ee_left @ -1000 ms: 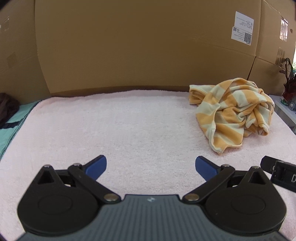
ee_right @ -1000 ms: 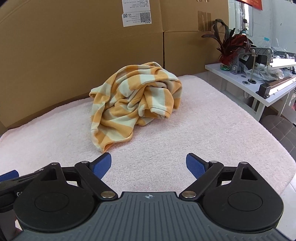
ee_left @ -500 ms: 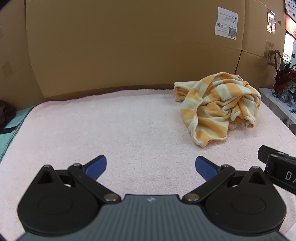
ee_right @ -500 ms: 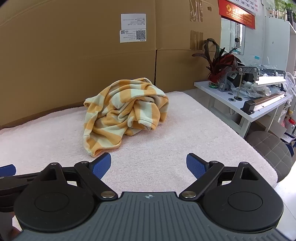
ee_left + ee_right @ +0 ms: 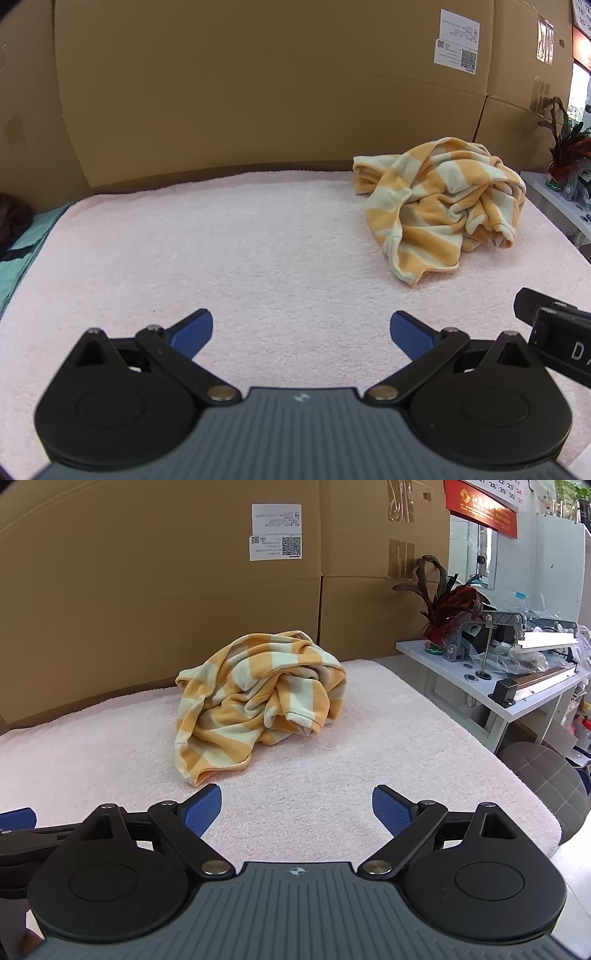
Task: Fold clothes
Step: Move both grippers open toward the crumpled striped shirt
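Behind everything, tall cardboard boxes (image 5: pixel 184 590) are walling off the back of the scene, their tops running out of frame. In front of them a pink terry towel (image 5: pixel 240 251) is covering the tabletop, so the surface beneath is staying hidden from you. At its far right, close to the boxes, the orange-and-cream striped garment (image 5: pixel 258 709) is lying crumpled in a heap, folds burying its shape too much to tell what kind of garment it is. You are holding your left tongs (image 5: pixel 301 330) wide apart over bare towel, gripping nothing. Your right tongs (image 5: pixel 296 806) are likewise spread apart and empty, just short of the garment's near hem. On the left tongs' camera, the right tool's body is poking in at the edge, cut off, showing only the letters "DA". A white shipping label (image 5: pixel 276 531) is carrying a QR code; its print is too small to read.
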Demonstrator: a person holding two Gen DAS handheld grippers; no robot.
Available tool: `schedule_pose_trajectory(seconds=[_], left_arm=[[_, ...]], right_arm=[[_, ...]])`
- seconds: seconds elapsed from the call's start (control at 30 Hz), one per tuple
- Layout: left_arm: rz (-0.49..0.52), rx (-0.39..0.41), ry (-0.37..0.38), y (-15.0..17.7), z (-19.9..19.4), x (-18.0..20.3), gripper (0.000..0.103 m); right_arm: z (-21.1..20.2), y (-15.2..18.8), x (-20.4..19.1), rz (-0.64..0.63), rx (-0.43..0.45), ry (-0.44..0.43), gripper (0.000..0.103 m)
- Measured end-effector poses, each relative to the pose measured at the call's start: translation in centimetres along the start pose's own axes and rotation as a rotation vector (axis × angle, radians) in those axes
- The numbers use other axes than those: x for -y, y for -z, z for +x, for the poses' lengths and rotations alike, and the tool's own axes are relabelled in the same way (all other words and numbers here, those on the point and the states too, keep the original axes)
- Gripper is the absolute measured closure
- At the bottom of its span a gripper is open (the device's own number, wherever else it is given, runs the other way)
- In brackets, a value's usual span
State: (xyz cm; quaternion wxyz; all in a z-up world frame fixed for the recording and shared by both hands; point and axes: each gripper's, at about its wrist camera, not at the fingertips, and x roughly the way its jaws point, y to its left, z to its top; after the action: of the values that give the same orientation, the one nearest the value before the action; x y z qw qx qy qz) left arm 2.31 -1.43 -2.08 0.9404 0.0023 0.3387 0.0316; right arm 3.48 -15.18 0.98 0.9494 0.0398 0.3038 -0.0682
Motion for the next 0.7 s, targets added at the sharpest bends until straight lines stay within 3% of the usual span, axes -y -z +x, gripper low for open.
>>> schedule_pose_trajectory(seconds=[0.7], left_arm=[[0.010,-0.020,0.003,0.3,1.5,0.1,0.001]], right_arm=[[1.2,0.3,0.0,-0.006,-0.029,0.012,0.012]])
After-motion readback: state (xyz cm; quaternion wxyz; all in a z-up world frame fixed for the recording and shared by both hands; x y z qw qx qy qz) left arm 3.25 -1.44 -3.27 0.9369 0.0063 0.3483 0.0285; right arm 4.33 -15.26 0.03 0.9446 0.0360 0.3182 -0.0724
